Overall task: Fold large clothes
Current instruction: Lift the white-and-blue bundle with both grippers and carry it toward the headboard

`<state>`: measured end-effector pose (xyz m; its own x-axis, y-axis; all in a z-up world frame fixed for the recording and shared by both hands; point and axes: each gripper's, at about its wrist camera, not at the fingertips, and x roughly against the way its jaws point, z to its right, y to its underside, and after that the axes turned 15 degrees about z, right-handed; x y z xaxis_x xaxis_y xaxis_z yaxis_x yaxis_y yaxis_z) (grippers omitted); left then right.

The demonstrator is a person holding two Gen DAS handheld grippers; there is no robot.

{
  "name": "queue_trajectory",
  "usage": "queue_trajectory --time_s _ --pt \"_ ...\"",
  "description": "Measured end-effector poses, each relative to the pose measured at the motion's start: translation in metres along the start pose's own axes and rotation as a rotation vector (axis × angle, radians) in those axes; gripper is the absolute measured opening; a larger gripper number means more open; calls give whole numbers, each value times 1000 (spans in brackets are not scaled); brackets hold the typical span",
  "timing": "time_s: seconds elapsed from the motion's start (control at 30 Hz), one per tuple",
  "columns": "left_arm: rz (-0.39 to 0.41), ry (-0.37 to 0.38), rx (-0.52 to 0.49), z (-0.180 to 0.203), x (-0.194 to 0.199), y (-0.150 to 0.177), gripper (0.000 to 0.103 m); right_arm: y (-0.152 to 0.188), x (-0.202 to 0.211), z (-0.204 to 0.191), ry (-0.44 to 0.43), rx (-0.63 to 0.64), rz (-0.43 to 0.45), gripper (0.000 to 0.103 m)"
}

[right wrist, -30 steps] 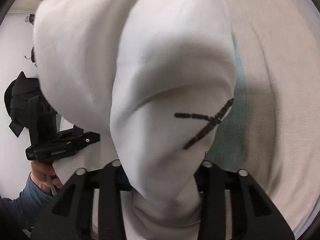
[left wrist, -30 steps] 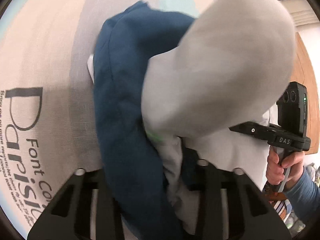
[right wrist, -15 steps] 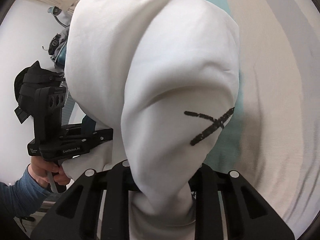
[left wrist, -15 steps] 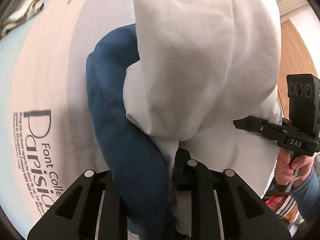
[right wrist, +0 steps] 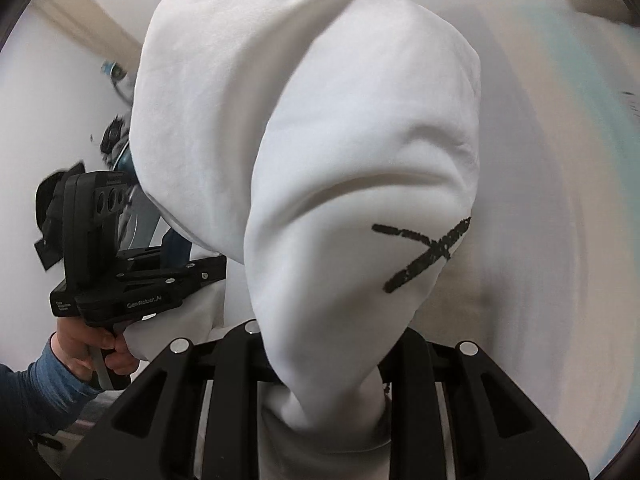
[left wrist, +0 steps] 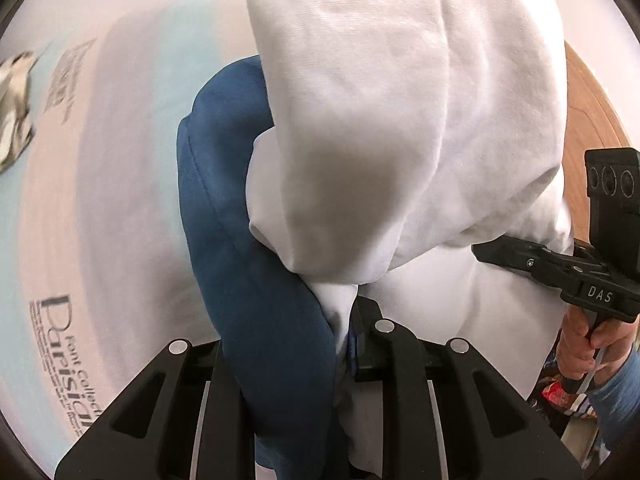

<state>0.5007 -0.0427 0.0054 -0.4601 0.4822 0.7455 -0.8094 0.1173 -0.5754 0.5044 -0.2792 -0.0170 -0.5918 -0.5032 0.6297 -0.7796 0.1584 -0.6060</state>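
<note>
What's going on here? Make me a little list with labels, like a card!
Clothing: white-and-blue garment, bunched and lifted
Blue part: on the left side
Mark: black cross on the white cloth
Left tongs: shut on the garment
Right tongs: shut on the garment
Underneath: printed sheet with lettering
Folded yet: no, still a bundle

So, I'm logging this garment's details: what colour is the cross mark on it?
Black, on the white garment; the cross mark shows best in the right wrist view.

Both wrist views closely face one garment (left wrist: 400, 120).
</note>
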Motion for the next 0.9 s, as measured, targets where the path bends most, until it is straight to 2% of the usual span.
queue_trajectory --time_s 0.2,0.37,0.6,0.73,0.9 --pt "-3 66 -113 113 -17 -9 18 20 98 57 92 -43 98 22" --pt "-42 143 -212 224 -60 1 18 43 175 127 192 -105 152 22" --pt "-97 222 -330 367 -145 10 18 50 266 256 312 -174 186 22" --pt "-113 250 -360 423 -197 7 19 50 307 322 364 -194 191 22" --pt "-144 262 -386 498 -258 10 19 48 345 402 388 -203 182 22"
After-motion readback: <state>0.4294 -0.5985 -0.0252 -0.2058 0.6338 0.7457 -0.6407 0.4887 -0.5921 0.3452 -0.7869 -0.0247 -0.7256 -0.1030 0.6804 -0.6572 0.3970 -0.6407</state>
